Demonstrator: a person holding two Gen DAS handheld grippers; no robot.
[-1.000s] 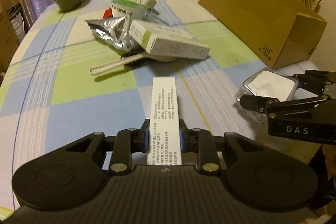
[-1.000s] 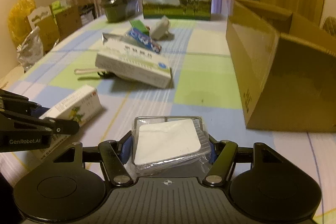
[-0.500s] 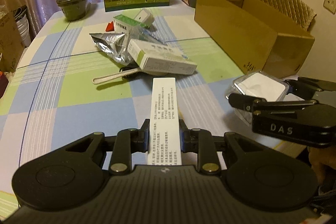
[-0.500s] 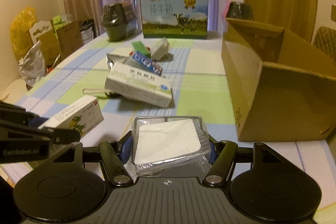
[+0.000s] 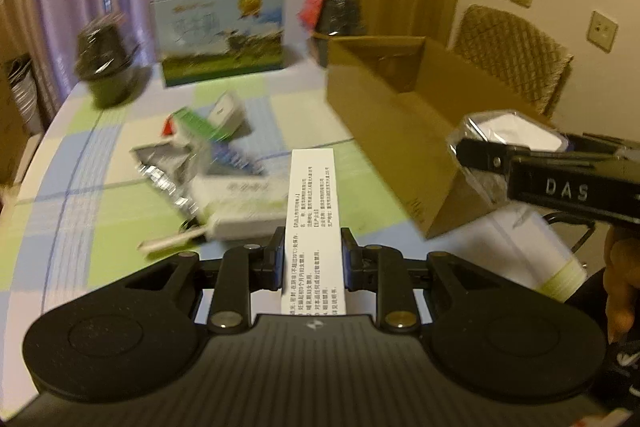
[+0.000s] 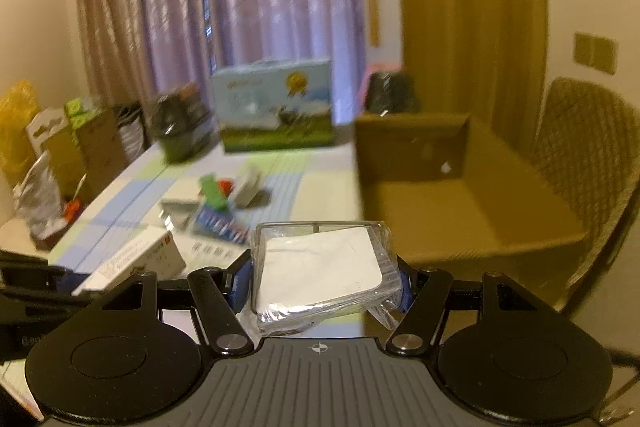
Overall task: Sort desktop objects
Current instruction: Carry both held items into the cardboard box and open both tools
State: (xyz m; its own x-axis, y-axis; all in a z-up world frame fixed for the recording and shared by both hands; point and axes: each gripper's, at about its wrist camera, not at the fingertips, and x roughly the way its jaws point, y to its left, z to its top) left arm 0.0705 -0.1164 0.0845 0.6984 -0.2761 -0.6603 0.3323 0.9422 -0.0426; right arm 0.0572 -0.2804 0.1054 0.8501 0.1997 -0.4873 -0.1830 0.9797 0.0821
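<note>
Left gripper [image 5: 313,259] clamped on white carton [image 5: 314,211]; right gripper [image 6: 324,279] clamped on wrapped pack [image 6: 320,267]; both raised beside cardboard box [image 6: 460,195], presumably for dropping in.

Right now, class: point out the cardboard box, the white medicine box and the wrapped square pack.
cardboard box [image 6: 472,211], right wrist view, inner floor.
white medicine box [image 5: 314,203], left wrist view, printed face.
wrapped square pack [image 6: 320,267], right wrist view, white top.

My left gripper [image 5: 313,259] is matte black, with a ribbed housing, two round discs and brass-coloured pivot screws. My right gripper [image 6: 324,283] matches it, with blue pads; its side reads "DAS".
</note>
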